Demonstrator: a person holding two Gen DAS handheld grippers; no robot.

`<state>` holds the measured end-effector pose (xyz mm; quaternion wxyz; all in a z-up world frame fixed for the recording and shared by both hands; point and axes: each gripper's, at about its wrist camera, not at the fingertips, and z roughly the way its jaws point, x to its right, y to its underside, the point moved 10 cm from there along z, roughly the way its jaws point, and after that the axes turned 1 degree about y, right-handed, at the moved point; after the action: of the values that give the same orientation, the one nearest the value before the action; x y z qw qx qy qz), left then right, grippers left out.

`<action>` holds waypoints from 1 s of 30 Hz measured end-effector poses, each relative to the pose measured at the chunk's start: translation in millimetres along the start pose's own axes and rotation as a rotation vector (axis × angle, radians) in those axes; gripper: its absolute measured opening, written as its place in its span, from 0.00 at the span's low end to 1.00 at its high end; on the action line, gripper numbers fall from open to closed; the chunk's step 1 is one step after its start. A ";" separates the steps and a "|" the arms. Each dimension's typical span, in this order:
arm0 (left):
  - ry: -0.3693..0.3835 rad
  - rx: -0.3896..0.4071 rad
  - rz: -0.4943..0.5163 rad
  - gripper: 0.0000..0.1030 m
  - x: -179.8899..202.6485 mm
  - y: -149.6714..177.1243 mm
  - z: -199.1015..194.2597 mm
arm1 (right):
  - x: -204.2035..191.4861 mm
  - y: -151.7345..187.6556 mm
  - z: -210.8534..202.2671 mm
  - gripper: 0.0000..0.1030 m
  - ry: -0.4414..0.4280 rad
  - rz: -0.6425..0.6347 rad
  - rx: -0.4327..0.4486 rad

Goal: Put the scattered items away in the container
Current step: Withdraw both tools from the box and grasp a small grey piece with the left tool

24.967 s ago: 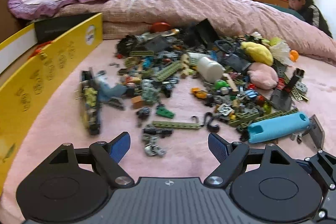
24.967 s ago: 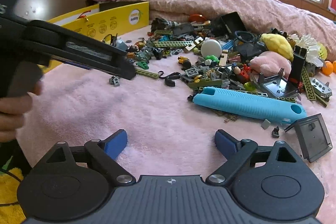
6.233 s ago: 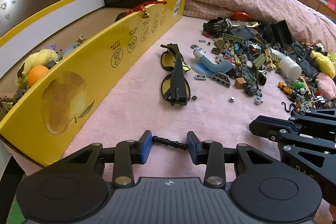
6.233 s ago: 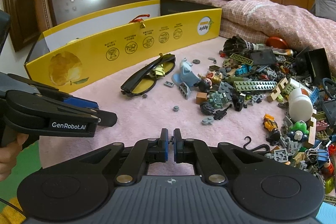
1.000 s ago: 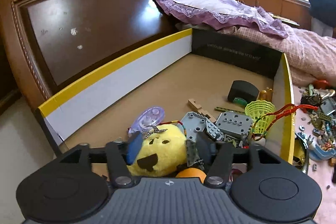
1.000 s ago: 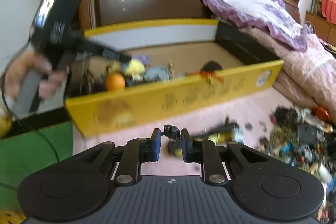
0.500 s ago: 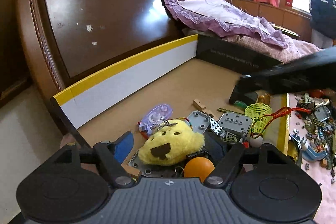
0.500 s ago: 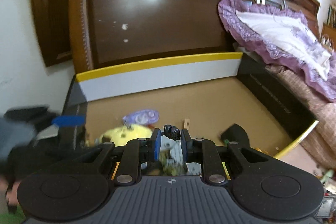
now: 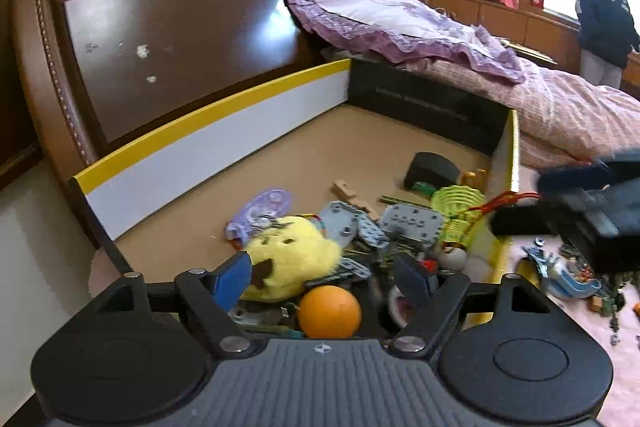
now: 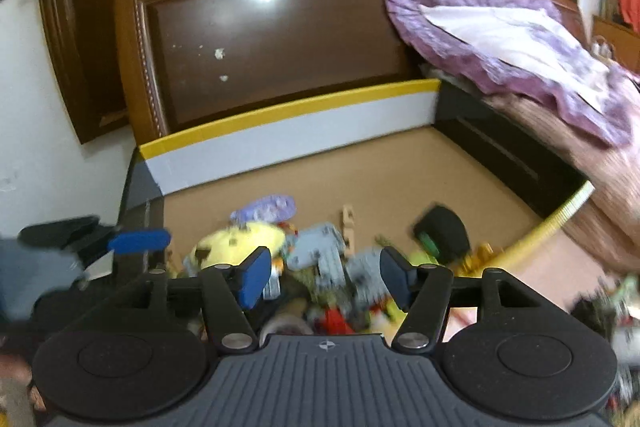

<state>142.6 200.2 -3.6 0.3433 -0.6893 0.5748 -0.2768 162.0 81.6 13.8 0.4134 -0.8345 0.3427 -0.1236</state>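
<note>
Both tongs, left (image 9: 324, 277) and right (image 10: 323, 277), over yellow-rimmed cardboard box (image 9: 208, 115), spread apart, just opened, nothing between. Remaining scattered toys (image 9: 568, 269) lie right, beyond box wall; right tongs nearer.

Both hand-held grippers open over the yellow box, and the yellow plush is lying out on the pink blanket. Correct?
Not quite. The left hand-held gripper and right hand-held gripper are open, but the yellow plush lies inside the yellow box, beside the orange ball, not on the blanket. The left wrist view shows it.

Box (image 9: 208, 131) wall white, yellow-edged; floor plain tan. Plush toy (image 9: 290, 257) yellow, dark face marks. Ball (image 9: 329, 311) orange. Pillow (image 9: 400, 23) purple-frilled.
</note>
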 end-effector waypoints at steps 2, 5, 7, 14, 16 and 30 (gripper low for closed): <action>0.013 0.004 0.015 0.78 11.6 0.1 -4.7 | 4.7 18.5 -21.4 0.67 0.018 0.004 0.001; 0.034 0.010 0.043 0.78 33.3 0.0 -12.5 | 14.9 49.2 -49.8 0.69 0.053 0.015 -0.013; 0.055 0.012 0.046 0.78 47.9 1.0 -16.9 | 23.7 69.6 -65.3 0.70 0.072 0.045 -0.031; 0.127 0.004 0.081 0.79 99.2 18.9 -34.8 | 50.9 136.6 -102.8 0.75 0.167 0.125 -0.051; 0.150 -0.005 0.100 0.79 113.8 27.5 -40.0 | 54.1 156.2 -109.4 0.77 0.175 0.141 -0.055; 0.386 -0.011 0.268 0.69 216.7 94.1 -31.2 | 60.6 227.5 -140.9 0.81 0.289 0.171 -0.006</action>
<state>101.9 -27.3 -61.9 0.2567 -0.5430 0.7177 -0.3523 30.7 -140.9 -78.7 0.3663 -0.7770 0.4687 -0.2058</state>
